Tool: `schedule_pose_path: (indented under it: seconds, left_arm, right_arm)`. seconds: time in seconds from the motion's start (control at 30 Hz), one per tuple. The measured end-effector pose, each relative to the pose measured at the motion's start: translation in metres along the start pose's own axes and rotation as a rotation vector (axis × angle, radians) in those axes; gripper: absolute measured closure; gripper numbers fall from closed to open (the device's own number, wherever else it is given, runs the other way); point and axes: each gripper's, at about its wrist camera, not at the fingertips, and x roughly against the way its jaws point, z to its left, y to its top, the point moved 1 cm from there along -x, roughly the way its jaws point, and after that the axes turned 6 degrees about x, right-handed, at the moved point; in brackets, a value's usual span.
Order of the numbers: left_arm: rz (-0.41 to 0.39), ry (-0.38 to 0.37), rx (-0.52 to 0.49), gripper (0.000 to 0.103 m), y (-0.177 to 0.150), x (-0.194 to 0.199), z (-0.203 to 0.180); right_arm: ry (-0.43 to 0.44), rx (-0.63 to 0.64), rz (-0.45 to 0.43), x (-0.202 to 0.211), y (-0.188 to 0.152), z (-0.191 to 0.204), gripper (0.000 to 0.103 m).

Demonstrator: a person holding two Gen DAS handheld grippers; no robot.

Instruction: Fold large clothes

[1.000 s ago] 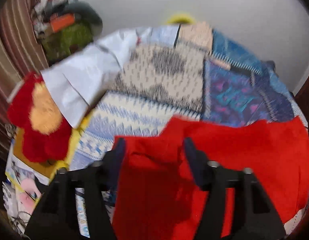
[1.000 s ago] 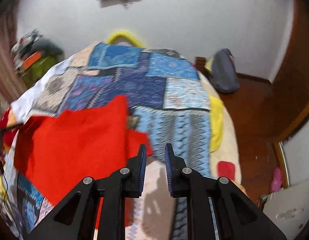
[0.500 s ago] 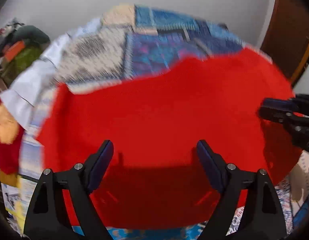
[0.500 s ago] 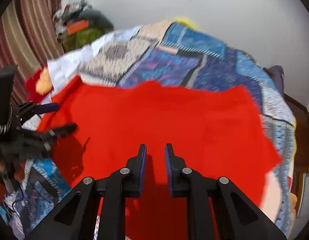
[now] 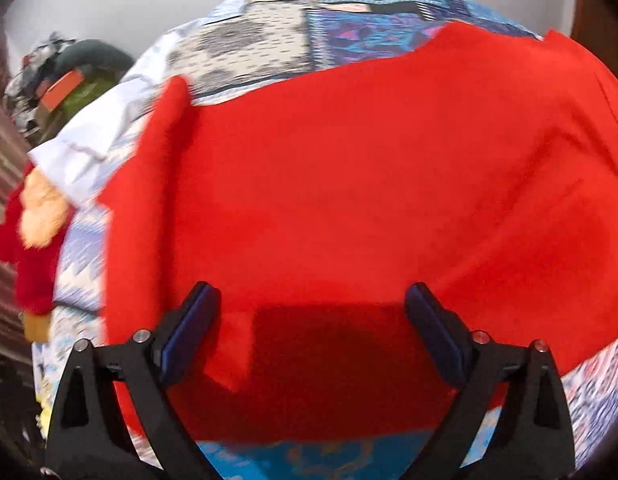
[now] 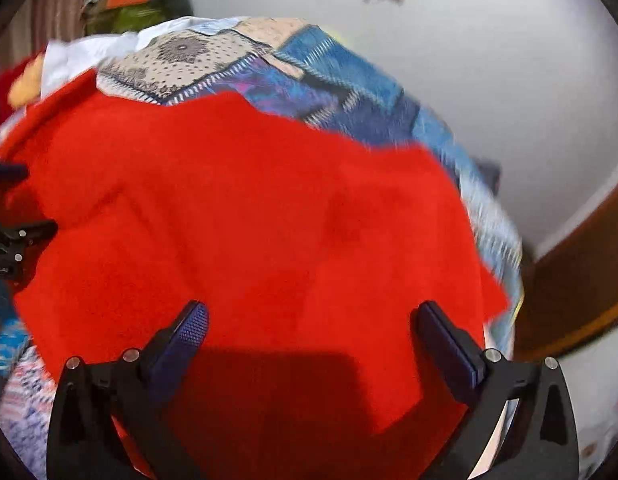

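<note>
A large red garment (image 5: 349,184) lies spread over a patchwork bedspread (image 5: 293,36); it also fills the right wrist view (image 6: 249,220). My left gripper (image 5: 309,320) is open and empty, its fingers wide apart just above the garment's near edge. My right gripper (image 6: 309,336) is open and empty too, above the garment's near right part. The left gripper's tips show at the left edge of the right wrist view (image 6: 13,216). The garment's near hem is partly hidden by the gripper bodies.
A white cloth (image 5: 89,136) and a red and orange plush item (image 5: 33,224) lie at the bed's left side. A pile of bags (image 5: 69,84) stands by the far left wall. A wooden door frame (image 6: 581,280) is at the right.
The red garment went from bunched to spread flat across the bed. My right gripper opened from nearly shut to wide open. Both grippers now hover over the near edge.
</note>
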Motion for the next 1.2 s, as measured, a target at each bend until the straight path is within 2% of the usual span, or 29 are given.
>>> schedule_pose_path:
  seconds: [0.1, 0.2, 0.37, 0.5, 0.7, 0.83, 0.9, 0.93, 1.07, 1.2]
  left_arm:
    - [-0.012, 0.028, 0.050, 0.017, -0.007, 0.012, 0.028]
    - [-0.043, 0.050, 0.136, 0.017, -0.014, 0.031, 0.056]
    - [-0.068, -0.046, 0.279, 0.017, -0.034, 0.064, 0.085]
    - [-0.045, -0.128, 0.341, 0.014, -0.050, 0.071, 0.083]
    - [0.043, -0.321, 0.453, 0.014, -0.071, 0.051, 0.060]
    - [0.137, -0.435, 0.516, 0.014, -0.073, 0.019, 0.045]
    - [0.175, -0.467, 0.529, 0.015, -0.070, 0.002, 0.040]
    - [0.181, -0.469, 0.529, 0.016, -0.066, -0.006, 0.037]
    - [0.121, -0.503, 0.529, 0.016, -0.042, -0.013, 0.037]
    - [0.097, -0.560, 0.620, 0.019, -0.022, -0.027, 0.046]
  right_arm:
    - [0.022, -0.053, 0.017, 0.008, -0.013, -0.020, 0.000]
    - [0.012, -0.082, 0.026, 0.021, -0.022, -0.034, 0.000]
    - [0.019, -0.126, -0.026, 0.050, -0.033, -0.048, 0.000]
    - [0.094, -0.189, -0.092, 0.072, -0.026, -0.053, 0.000]
    - [0.277, -0.277, -0.121, 0.077, -0.013, -0.041, 0.000]
    - [0.308, -0.271, -0.085, 0.059, -0.004, -0.023, 0.000]
    - [0.311, -0.256, -0.067, 0.050, -0.003, -0.013, 0.000]
    - [0.321, -0.247, -0.058, 0.046, -0.003, -0.008, 0.000]
    - [0.348, -0.223, -0.013, 0.028, -0.006, 0.004, 0.000]
    - [0.337, -0.213, 0.036, 0.008, -0.016, 0.008, 0.000]
